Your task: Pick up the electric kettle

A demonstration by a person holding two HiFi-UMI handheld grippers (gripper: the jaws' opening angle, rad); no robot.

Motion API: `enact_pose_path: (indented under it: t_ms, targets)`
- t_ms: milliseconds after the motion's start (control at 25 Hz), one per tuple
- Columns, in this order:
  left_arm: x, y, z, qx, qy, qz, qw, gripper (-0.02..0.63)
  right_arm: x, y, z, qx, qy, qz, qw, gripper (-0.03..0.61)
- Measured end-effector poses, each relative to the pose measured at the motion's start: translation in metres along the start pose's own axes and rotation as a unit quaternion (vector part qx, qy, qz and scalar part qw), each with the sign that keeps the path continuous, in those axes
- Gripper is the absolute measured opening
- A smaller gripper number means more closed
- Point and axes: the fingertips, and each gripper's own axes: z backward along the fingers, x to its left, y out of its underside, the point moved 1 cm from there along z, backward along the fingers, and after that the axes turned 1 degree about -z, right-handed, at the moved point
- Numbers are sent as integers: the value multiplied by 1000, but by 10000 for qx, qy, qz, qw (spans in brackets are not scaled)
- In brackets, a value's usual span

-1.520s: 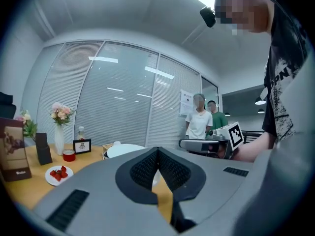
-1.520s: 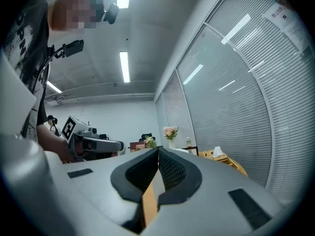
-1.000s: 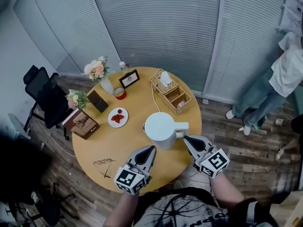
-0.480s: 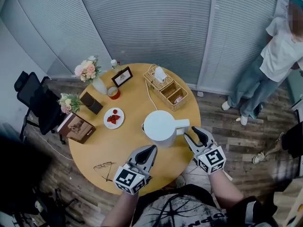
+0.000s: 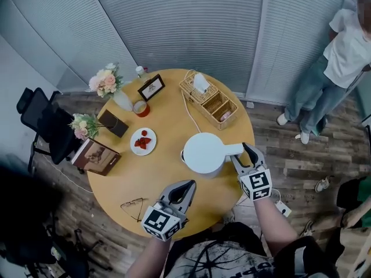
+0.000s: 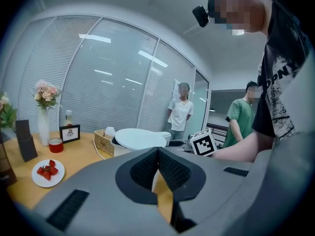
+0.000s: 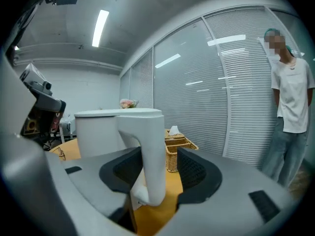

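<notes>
White plastic electric kettle point(image 7: 106, 129): lower body and base hidden behind left jaw of right gripper point(image 7: 158, 154). Jaws opening, kettle's handle point(image 7: 147, 141) between them; contact with left pad not discernible. In head view, handle's outer end covered by same gripper. Beyond closed left gripper point(image 6: 158, 151), only kettle's lid point(image 6: 140, 137) showing, rest hidden behind jaws. Woven wicker basket point(image 5: 210, 99), well ahead of jaws: contents too small to tell. Small black-framed picture point(image 5: 151, 87): image unreadable. Small bunch of pale flowers point(image 6: 4, 113), left of left jaws, cut by frame edge. Person in white shirt point(image 5: 348, 45) cut off at head view's right edge.

Round wooden table point(image 5: 162, 172) with kettle point(image 5: 203, 152), basket point(image 5: 203, 106), plate point(image 5: 137, 147), glasses point(image 5: 133, 204), book point(image 5: 97, 155)
</notes>
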Motion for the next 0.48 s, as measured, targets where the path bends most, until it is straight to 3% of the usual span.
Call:
enact_pose_path:
  t_ms: [480]
  targets:
    - [10, 19, 17, 245, 34, 139, 9996, 2, -4, 5, -40, -80, 476, 120, 9988, 207]
